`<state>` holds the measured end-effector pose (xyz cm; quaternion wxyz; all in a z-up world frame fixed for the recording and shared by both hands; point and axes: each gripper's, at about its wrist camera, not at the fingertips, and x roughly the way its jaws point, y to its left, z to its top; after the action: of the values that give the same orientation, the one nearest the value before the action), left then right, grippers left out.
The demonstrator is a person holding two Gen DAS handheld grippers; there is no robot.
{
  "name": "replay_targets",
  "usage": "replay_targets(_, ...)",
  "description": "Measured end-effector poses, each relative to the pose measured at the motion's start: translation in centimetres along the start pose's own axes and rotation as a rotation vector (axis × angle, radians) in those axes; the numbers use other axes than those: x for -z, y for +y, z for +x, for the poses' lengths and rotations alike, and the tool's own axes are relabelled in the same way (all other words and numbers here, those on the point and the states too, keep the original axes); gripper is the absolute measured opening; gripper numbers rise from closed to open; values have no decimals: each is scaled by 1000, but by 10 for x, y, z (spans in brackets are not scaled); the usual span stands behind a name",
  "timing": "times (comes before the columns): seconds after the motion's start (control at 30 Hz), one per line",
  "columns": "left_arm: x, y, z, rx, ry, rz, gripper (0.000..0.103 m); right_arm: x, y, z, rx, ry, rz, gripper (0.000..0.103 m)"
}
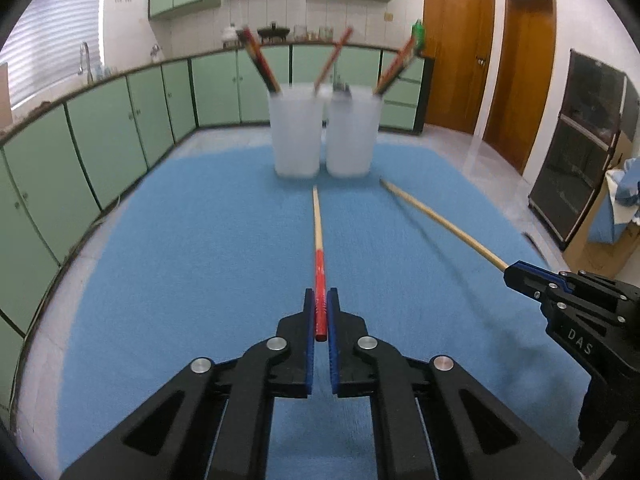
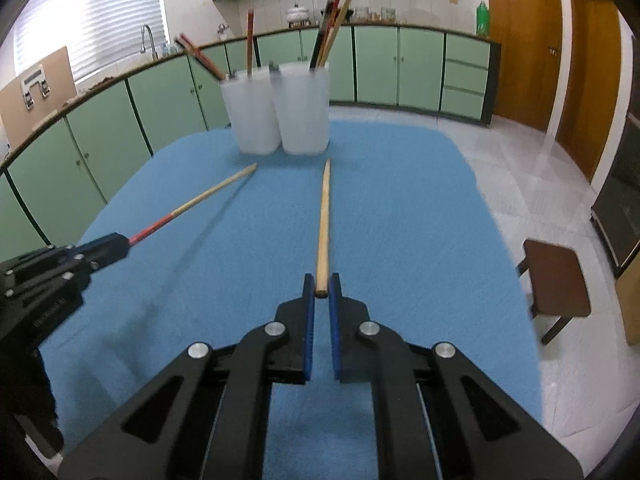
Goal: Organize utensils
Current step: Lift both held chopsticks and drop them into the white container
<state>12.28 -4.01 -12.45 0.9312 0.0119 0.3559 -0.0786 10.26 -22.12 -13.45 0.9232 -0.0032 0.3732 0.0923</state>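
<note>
Blue cloth covered the table, giving a soft, high-contrast surface for the work. At its far end stood two translucent white cups side by side, left cup and right cup, each already holding chopsticks leaning against the rims; judged to be the sorting destinations.

Left gripper was pressed together on the red end of a red-handled chopstick, pinched near its butt so the long bare tip pointed ahead toward the cups. Right gripper was likewise clamped on the very end of a plain wooden chopstick, tip forward.

Both sticks appeared clear of the cloth, their shadows lying offset beneath them. Gripping at the butt end probably leaves the tip free to drop into a cup. Which cup takes which stick could not be told.
</note>
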Motion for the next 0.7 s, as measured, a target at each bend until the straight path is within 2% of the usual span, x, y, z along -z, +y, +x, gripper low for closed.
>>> replay_targets(0.2,-37,8,-37,4,-124,6,6,-34,-6,-28,1,-86,-18,6)
replay_targets(0.3,-62,13,-51,30,-172,6,6,-58,-9,-44,-20,-134,-31,6)
replay_targets(0.5,-101,19,-63,74,-220,21,6,-108,-9,-67,-94,-200,-44,6)
replay_targets(0.7,-136,21,-57,114,-232,41,6,-159,-3,-71,-166,-188,-85,6)
